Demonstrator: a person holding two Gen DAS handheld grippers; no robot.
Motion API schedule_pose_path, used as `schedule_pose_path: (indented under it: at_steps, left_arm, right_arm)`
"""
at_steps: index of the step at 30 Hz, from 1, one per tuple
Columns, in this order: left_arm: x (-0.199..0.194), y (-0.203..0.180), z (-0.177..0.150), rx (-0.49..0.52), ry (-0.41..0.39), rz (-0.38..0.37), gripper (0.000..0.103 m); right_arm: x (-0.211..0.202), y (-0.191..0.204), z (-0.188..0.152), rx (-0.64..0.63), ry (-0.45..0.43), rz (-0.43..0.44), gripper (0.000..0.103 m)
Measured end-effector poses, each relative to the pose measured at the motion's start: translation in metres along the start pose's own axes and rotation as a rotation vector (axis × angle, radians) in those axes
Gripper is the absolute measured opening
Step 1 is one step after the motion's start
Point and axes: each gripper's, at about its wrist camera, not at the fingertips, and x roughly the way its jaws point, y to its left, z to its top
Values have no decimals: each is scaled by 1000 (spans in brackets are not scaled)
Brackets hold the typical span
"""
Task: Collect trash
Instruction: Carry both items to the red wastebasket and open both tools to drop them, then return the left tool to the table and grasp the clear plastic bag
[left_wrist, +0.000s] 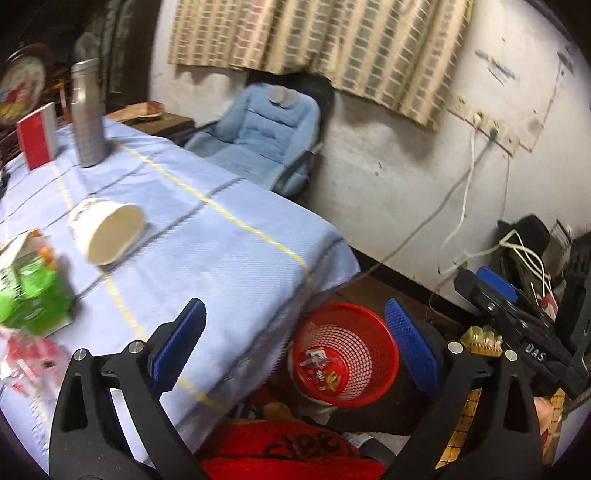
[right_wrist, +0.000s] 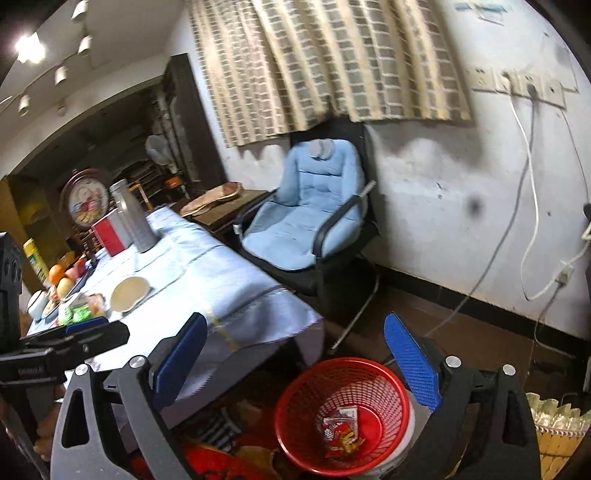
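Between the left gripper (left_wrist: 295, 343) jaws, spread wide w/ nothing in them, sits the red basket (left_wrist: 373, 373) on the floor, a wrapper (left_wrist: 317, 365) already inside. Right gripper (right_wrist: 295, 373) also gapes empty over the same basket. Next trash lies up-left on the table (left_wrist: 229, 251): paper cup (left_wrist: 107, 232) tipped on its side, mouth toward the camera, axis running away across the cloth. Left hand looks nearer. Green carton (left_wrist: 33, 291) and a blurred, prob. plastic wrapper (left_wrist: 26, 362) flank the path.
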Motion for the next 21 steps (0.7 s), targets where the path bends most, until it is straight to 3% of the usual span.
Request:
schedule_pose_path:
  at_steps: [5,13,18,21]
  left_arm:
    - [-30,35,-9,-64,-58,65,95]
    - [-65,121,-37,-220,-127,336,96]
    - [-81,175,-56,-384,-141,317,96]
    - [-81,182,-59,-381,-132,330,96]
  right_arm:
    - [-6,24,0,-36,7,44,97]
    - [-1,64,-6,-114,44,97,97]
    - [4,89,-14,-172,69,130,97]
    - [6,102,-19,-208,83,144,97]
